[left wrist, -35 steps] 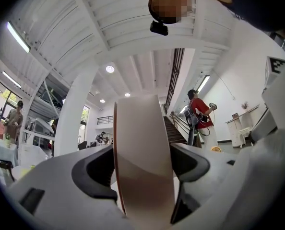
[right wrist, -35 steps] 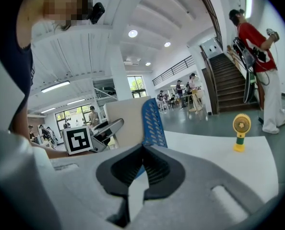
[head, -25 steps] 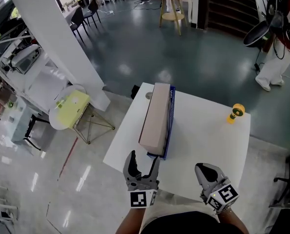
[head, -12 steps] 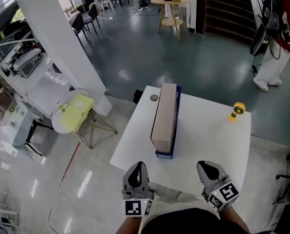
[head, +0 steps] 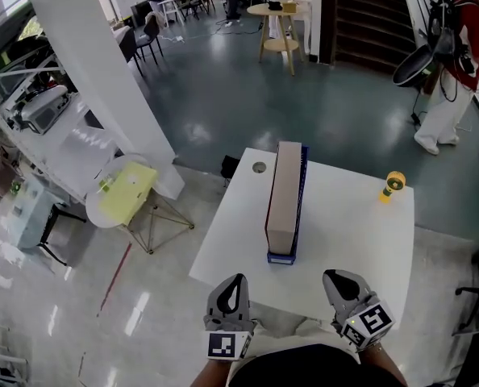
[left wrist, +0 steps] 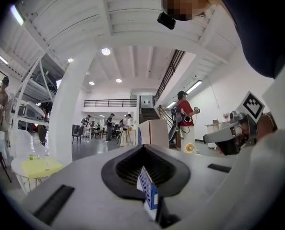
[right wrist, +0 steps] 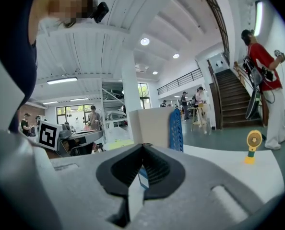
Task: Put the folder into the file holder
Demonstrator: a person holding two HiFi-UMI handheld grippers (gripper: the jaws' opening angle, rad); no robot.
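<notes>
A beige folder [head: 285,196] stands upright inside the blue file holder [head: 302,190] in the middle of the white table [head: 352,232]. My left gripper [head: 233,285] is shut and empty at the table's front edge, a short way before the holder's near end. My right gripper [head: 340,282] is also shut and empty, to the holder's right. In the left gripper view the folder [left wrist: 157,133] rises beyond the shut left gripper [left wrist: 143,147]. The right gripper view has the folder [right wrist: 149,126] and holder [right wrist: 175,130] past the shut right gripper [right wrist: 142,147].
A small yellow object [head: 393,185] stands at the table's far right. A round hole [head: 259,168] marks the table's far left corner. A yellow chair [head: 127,185] and a white pillar [head: 94,63] stand to the left. A person [head: 453,63] stands at the far right.
My left gripper's jaws went from open to shut and drew back from the holder's near end. The right gripper stayed put.
</notes>
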